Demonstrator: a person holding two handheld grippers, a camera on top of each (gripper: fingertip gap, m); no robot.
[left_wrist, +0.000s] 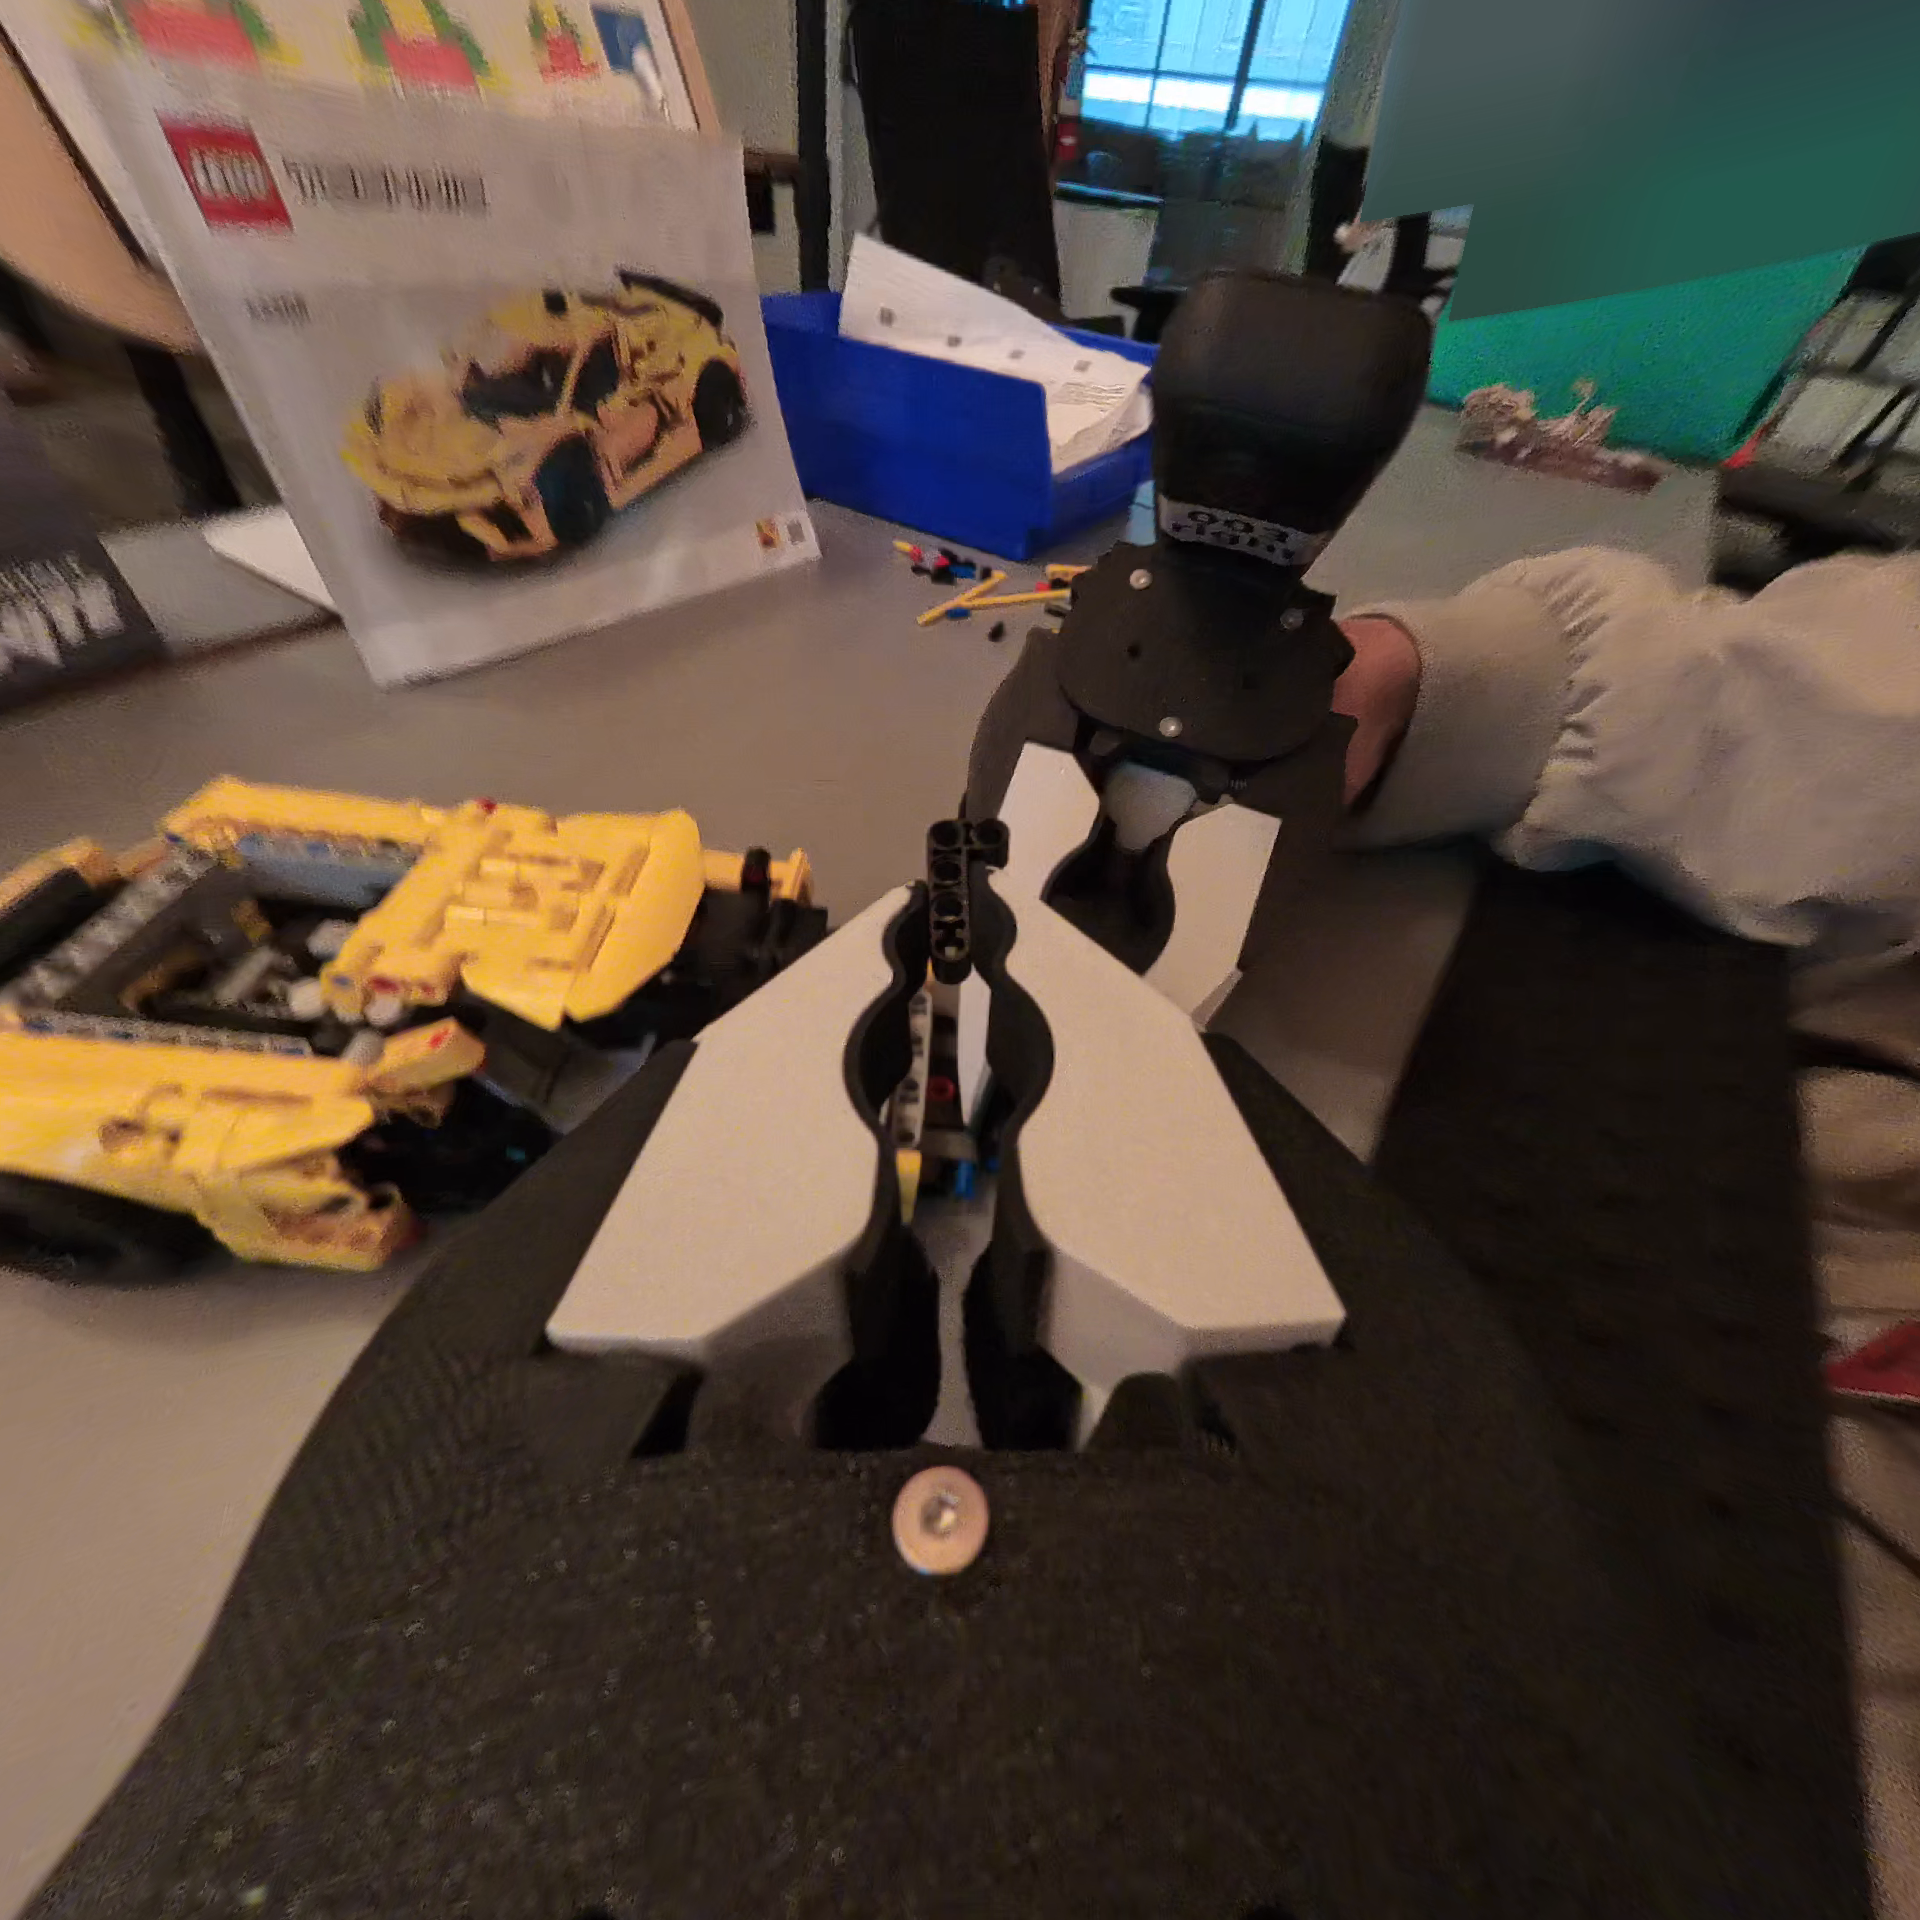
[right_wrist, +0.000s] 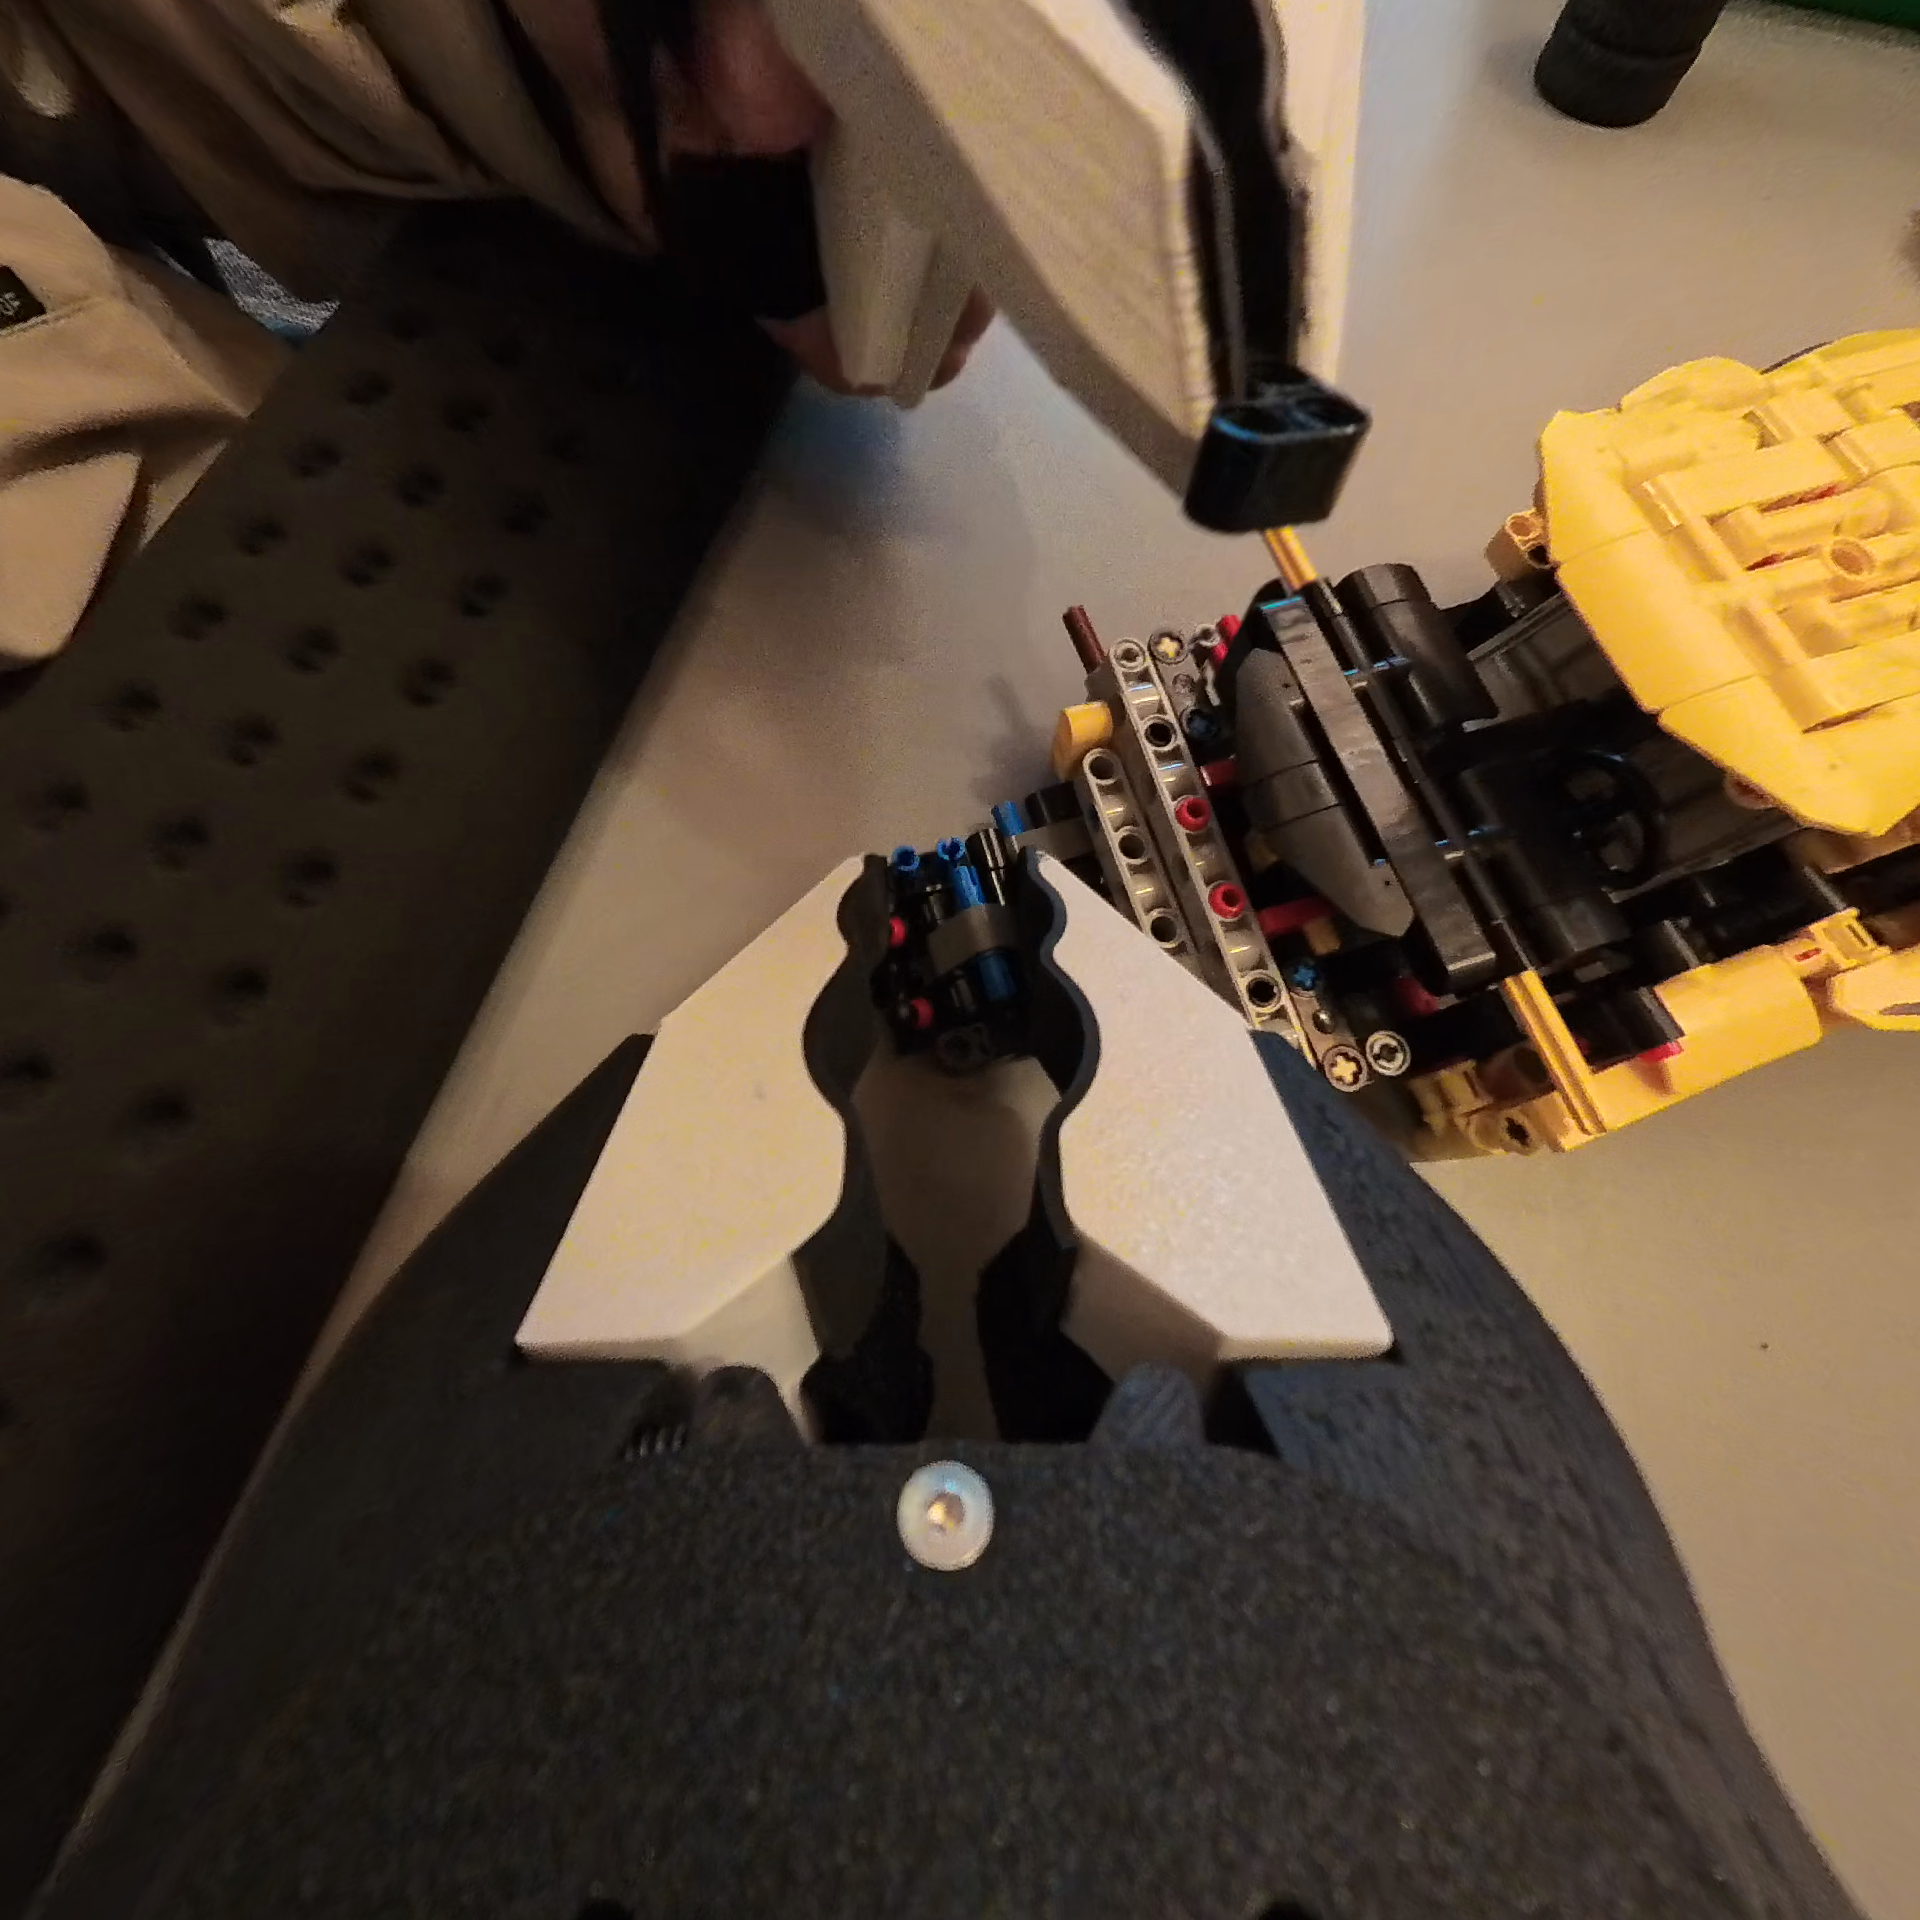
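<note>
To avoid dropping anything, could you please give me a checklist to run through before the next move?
1. Left gripper grip on the short black perforated plastic beam: ok, clamped at the fingertips.
2. Right gripper hold on the small black block with blue and red pins: cannot tell; it sits between the fingers, contact unclear.
3. Yellow brick-built car resting on the grey table: ok.
4. Grippers apart from each other: ok.
5. Beam clear of the car: cannot tell.
</note>
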